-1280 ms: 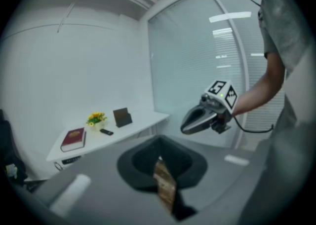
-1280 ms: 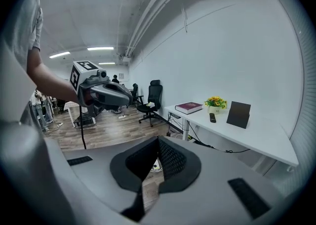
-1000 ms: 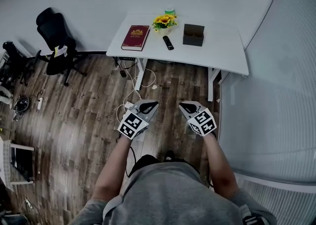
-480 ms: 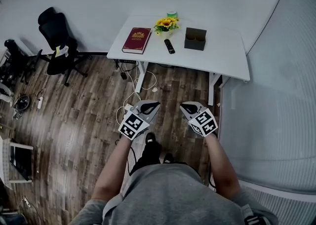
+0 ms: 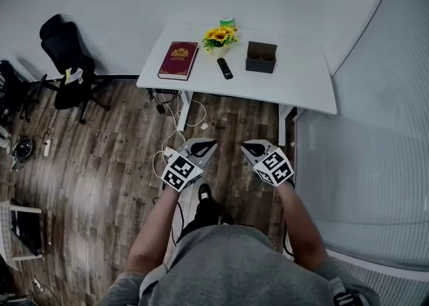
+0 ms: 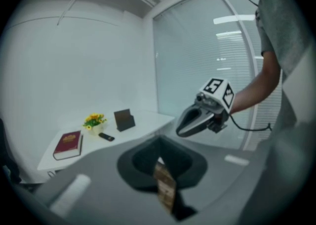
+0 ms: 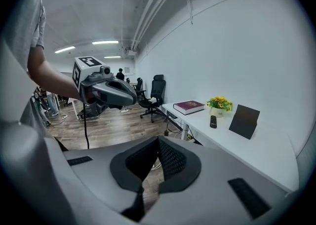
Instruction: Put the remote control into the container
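Note:
The black remote control (image 5: 224, 68) lies on the white table (image 5: 301, 83), between a red book (image 5: 178, 60) and the dark open container (image 5: 261, 57). Both grippers are held side by side above the wooden floor, well short of the table. My left gripper (image 5: 204, 145) is shut and holds nothing. My right gripper (image 5: 248, 146) is shut and empty too. The left gripper view shows the remote control (image 6: 105, 136) and the container (image 6: 124, 119) far ahead, past the right gripper (image 6: 180, 131). From the right gripper view, the remote control (image 7: 213, 121) lies left of the container (image 7: 246, 121).
A pot of yellow flowers (image 5: 219, 35) stands behind the remote. Cables (image 5: 177, 107) hang and trail under the table's left end. A black office chair (image 5: 67, 63) stands to the left, and a glass wall (image 5: 375, 164) runs along the right.
The person has stepped toward the table, carrying both grippers forward together. A foot now shows below the grippers. Both grippers have stayed shut.

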`<state>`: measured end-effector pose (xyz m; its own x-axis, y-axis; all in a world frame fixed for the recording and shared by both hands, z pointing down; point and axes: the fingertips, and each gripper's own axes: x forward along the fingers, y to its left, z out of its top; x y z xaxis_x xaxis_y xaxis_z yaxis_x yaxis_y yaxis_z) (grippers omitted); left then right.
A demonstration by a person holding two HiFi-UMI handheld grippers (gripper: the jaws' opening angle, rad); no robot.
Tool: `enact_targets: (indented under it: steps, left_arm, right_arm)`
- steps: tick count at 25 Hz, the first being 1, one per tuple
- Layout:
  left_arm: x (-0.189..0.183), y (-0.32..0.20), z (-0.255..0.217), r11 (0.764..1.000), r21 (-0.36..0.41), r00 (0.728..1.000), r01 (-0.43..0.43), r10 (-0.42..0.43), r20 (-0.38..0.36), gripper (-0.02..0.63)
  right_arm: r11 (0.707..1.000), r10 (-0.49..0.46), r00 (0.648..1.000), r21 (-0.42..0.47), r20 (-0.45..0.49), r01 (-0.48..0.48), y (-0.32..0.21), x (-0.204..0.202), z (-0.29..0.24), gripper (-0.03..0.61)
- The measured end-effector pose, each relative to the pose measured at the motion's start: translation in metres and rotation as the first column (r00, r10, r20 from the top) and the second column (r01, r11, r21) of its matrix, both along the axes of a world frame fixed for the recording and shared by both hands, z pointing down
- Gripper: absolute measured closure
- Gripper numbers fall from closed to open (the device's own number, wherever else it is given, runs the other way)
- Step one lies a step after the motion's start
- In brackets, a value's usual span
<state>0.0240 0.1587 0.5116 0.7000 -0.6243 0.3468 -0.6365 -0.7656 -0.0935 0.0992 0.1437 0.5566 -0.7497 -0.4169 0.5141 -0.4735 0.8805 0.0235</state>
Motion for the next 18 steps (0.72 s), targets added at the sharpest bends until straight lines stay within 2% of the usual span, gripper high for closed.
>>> enact_targets:
  steps: [9,14,18]
  left_arm:
    - [-0.024,-0.051,0.007,1.000,-0.020,0.999,-0.021,0.020,-0.041,0.612]
    - [-0.041,-0.082,0.013,0.999,-0.034,0.999,-0.038,0.037,-0.039,0.612]
    - [-0.054,-0.106,0.011,0.998,-0.031,0.997,-0.061,0.059,-0.045,0.612]
  right_arm:
    - [1.000,0.010,0.999,-0.024,-0.037,-0.011,-0.042,-0.026,0.003,0.561]
    - [0.999,-0.002,0.997,-0.043,-0.076,-0.001,-0.066,-0.045,0.008,0.561]
    - [0.999,0.018,0.997,-0.039,-0.070,-0.021,-0.087,-0.061,0.004,0.561]
